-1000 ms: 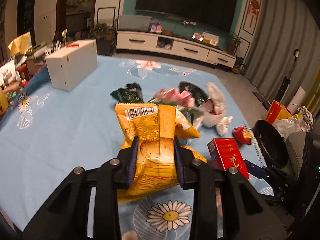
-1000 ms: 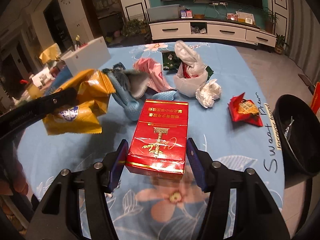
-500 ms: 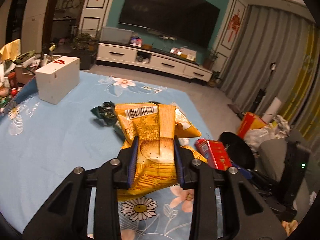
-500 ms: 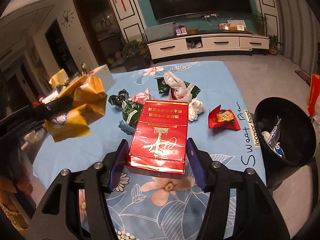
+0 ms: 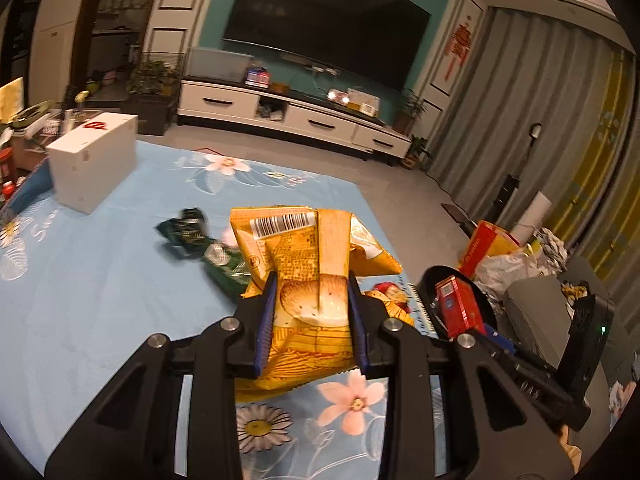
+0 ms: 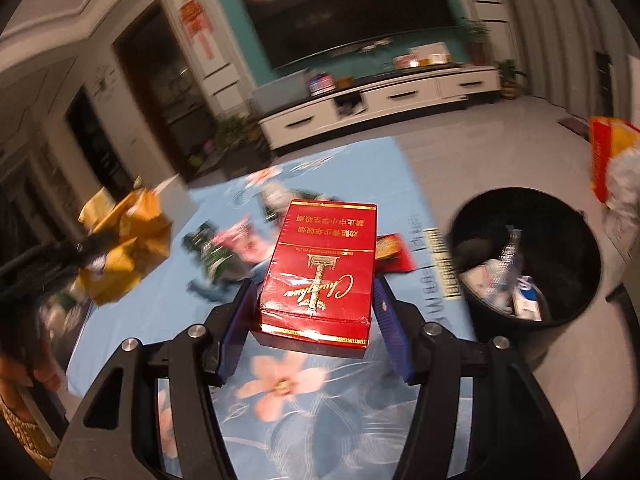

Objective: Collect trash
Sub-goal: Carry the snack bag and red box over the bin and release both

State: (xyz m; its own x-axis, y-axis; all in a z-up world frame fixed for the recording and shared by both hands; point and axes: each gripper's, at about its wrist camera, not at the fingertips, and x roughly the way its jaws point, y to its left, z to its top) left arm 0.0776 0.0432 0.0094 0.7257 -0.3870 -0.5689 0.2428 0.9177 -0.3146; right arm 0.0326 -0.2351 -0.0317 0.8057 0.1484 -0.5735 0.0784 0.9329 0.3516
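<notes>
Two handheld grippers each carry a piece of trash above a blue floral table, heading toward a black bin.

The left gripper (image 5: 312, 316) pinches a crumpled yellow chip bag (image 5: 308, 264) narrowly between its blue pads, gripping the bag's middle so that its loose ends flop free above and below. The right gripper (image 6: 316, 300) holds a red carton (image 6: 320, 268) across its width, fingers set fairly wide to span it, and keeps it level and clear of the table (image 6: 320, 392). The bin (image 6: 528, 256) stands on the floor just off the table's right edge, already holding some wrappers, and the carton appears nearer to it, so it likely goes in first. More wrappers, green (image 5: 188, 234) and red (image 6: 394, 256), lie on the cloth, though motion blur hides how many.
</notes>
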